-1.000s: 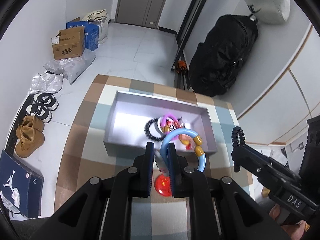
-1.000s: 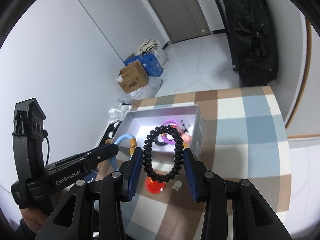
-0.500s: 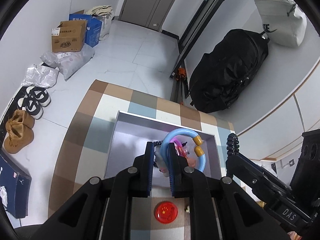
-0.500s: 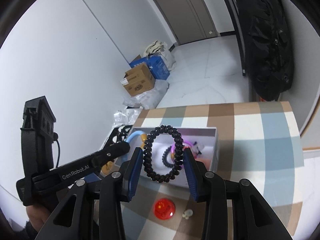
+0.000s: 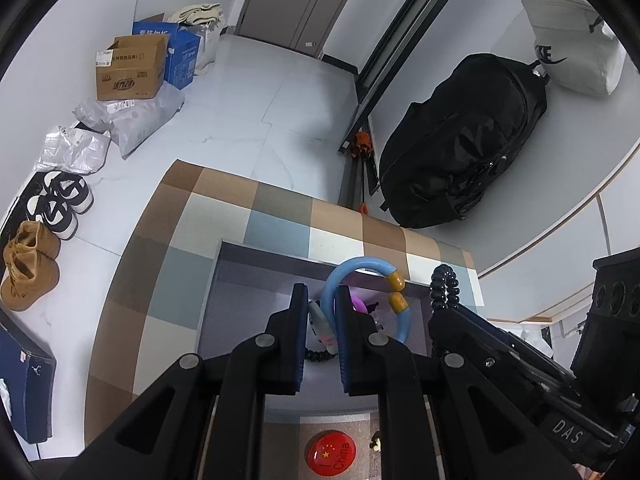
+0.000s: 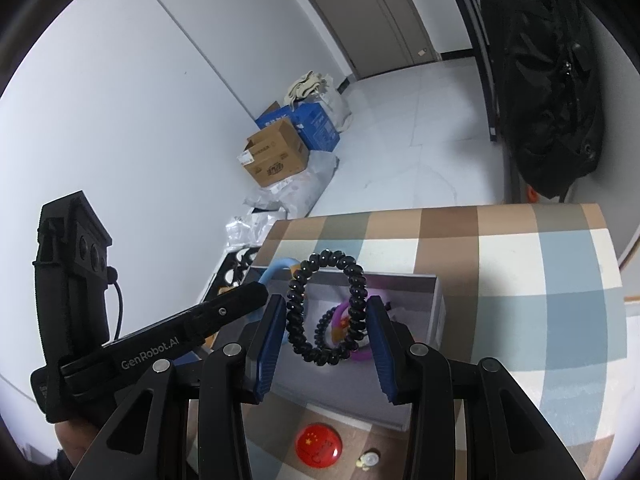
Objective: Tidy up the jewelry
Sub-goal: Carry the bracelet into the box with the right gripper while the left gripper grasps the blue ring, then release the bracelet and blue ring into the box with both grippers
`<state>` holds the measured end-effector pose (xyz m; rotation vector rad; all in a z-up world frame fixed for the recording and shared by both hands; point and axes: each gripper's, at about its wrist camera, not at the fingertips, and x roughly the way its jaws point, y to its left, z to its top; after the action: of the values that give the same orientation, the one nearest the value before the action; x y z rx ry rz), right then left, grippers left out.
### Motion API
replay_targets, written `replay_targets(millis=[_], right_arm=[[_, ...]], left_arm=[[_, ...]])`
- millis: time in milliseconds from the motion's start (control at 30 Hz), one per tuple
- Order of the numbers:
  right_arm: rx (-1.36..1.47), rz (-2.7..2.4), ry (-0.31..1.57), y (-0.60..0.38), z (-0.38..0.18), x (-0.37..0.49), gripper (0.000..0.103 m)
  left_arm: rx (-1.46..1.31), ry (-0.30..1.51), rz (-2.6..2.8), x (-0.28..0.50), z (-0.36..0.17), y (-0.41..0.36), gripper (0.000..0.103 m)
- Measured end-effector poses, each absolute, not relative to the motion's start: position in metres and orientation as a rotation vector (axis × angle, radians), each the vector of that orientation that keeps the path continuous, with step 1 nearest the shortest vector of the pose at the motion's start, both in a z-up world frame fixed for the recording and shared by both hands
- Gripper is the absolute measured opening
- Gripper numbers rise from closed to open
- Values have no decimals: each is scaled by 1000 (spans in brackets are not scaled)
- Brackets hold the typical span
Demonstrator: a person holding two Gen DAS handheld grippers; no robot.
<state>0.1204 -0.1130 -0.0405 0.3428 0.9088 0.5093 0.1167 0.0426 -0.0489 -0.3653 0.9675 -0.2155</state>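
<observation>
blue ring [image 5: 362,280] clamped in left tool [image 5: 323,320], black coil band [image 6: 326,312] clamped in right tool [image 6: 326,336], both held above the grey box [image 6: 438,312] ahead for dropping in.

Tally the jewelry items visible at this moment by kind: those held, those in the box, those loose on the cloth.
Held in grippers: 2, the blue ring and the black coil bracelet.
In the grey box, as far as can be told: 2, a purple ring and a second black coil.
Loose on the cloth: 2, a red badge and a small pale charm.
Total: 6.
</observation>
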Motion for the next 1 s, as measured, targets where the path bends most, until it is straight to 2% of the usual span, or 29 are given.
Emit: replay_targets(millis=[467, 667, 767, 833, 933, 1000], right_arm=[[329, 507, 933, -113, -46, 124, 42], [336, 493, 927, -117, -47, 123, 48], [346, 488, 919, -121, -45, 122, 56], [352, 486, 910, -123, -43, 120, 72], [347, 475, 904, -126, -42, 119, 77], [348, 467, 905, -128, -42, 119, 77]], left_arm=[[-378, 986, -212, 122, -56, 37, 9], [-424, 997, -210, 124, -59, 42, 11], [-396, 997, -189, 123, -59, 40, 11], [-394, 1006, -186, 122, -59, 39, 11], [-343, 1006, -160, 121, -57, 33, 12], [-308, 1001, -148, 118, -56, 31, 18]])
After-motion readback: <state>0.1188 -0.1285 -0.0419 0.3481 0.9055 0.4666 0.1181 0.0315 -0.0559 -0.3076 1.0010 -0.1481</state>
